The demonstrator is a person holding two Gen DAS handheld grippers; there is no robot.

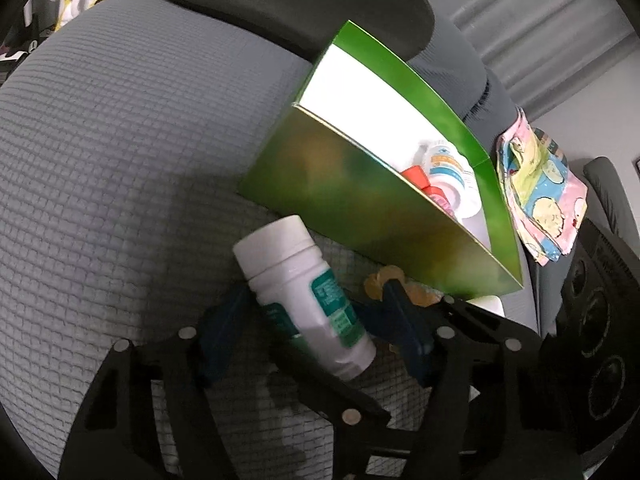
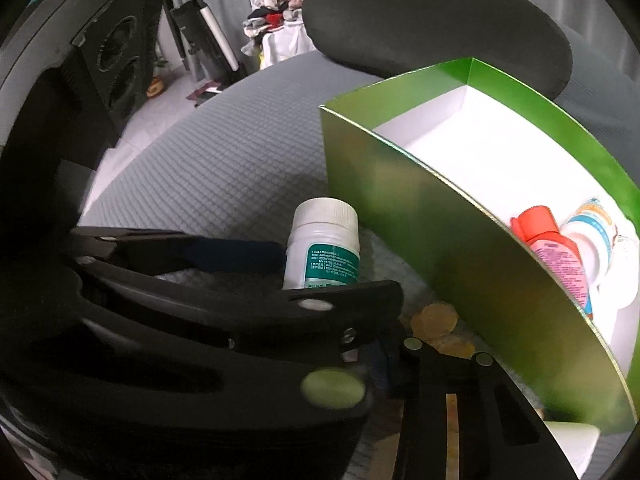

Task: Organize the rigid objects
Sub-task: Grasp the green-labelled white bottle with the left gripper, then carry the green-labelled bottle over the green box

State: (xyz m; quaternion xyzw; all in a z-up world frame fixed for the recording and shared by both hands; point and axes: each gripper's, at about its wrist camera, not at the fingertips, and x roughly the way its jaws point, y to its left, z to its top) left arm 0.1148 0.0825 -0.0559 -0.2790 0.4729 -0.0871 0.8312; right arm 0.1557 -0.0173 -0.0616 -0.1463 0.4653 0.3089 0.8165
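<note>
Across the left of the left wrist view you have only the grey quilted cushion (image 1: 120,140). Low and centre, your left gripper (image 1: 314,290) is closed about the white plastic pill bottle with a green label (image 1: 288,272). Its blue-padded fingers (image 1: 224,320) bear on the bottle from either side. The bottle leans, cap up and to the left, base toward the camera. Just right of it, some flat tan round pieces (image 1: 420,294) lie on the cushion under the right-hand finger. Further right stands the green cardboard box with a white inside (image 1: 360,200), near the pill bottle but apart from it. At the box's right end lie a red-capped pink bottle (image 1: 416,178) and a white bottle with an orange and blue label (image 1: 448,168). A pastel cartoon-print cloth (image 1: 540,196) lies at the far right.

In the right wrist view, your right gripper (image 2: 360,356) sits low and centre, its jaws drawn fully together. The left gripper's black frame hides what, if anything, they hold.
</note>
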